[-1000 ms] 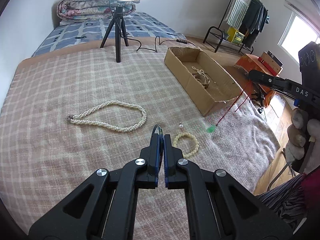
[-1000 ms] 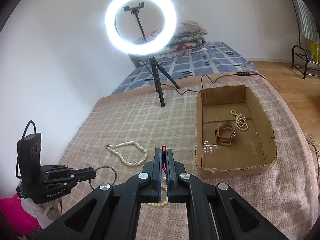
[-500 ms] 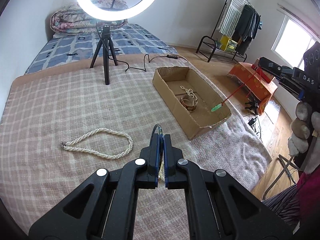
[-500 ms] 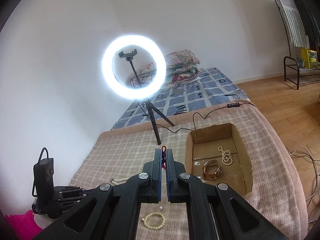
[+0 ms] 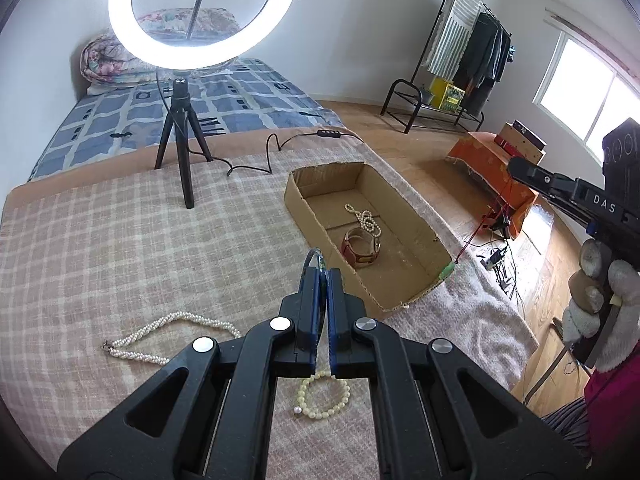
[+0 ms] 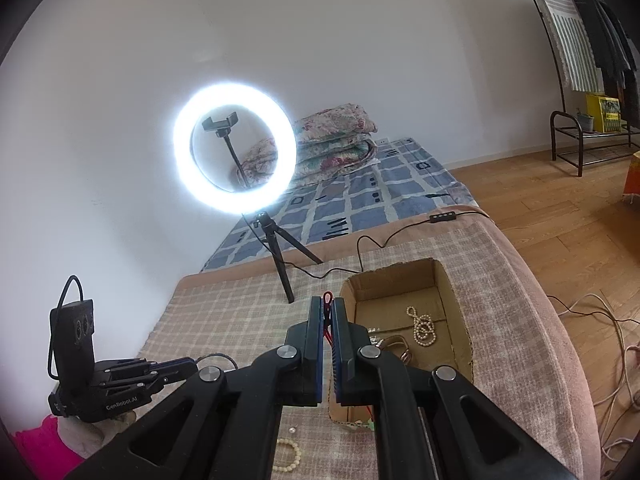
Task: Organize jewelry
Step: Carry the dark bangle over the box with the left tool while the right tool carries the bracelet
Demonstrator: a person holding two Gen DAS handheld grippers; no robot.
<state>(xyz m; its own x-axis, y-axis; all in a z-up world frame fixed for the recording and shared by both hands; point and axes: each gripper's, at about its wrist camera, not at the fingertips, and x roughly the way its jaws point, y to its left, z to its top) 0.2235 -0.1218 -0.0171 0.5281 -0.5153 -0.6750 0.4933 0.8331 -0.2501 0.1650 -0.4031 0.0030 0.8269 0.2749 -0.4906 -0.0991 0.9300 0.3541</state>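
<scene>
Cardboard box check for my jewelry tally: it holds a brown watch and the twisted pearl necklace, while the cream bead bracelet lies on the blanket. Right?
Not quite. In the left wrist view the open cardboard box holds the brown watch and a thin single-strand pearl string; the twisted pearl necklace lies on the checked blanket, as does the cream bead bracelet.

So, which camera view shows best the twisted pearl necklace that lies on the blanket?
The left wrist view: the twisted pearl necklace lies there on the checked blanket, only its right end hidden behind the left gripper. The right wrist view does not show it.
</scene>
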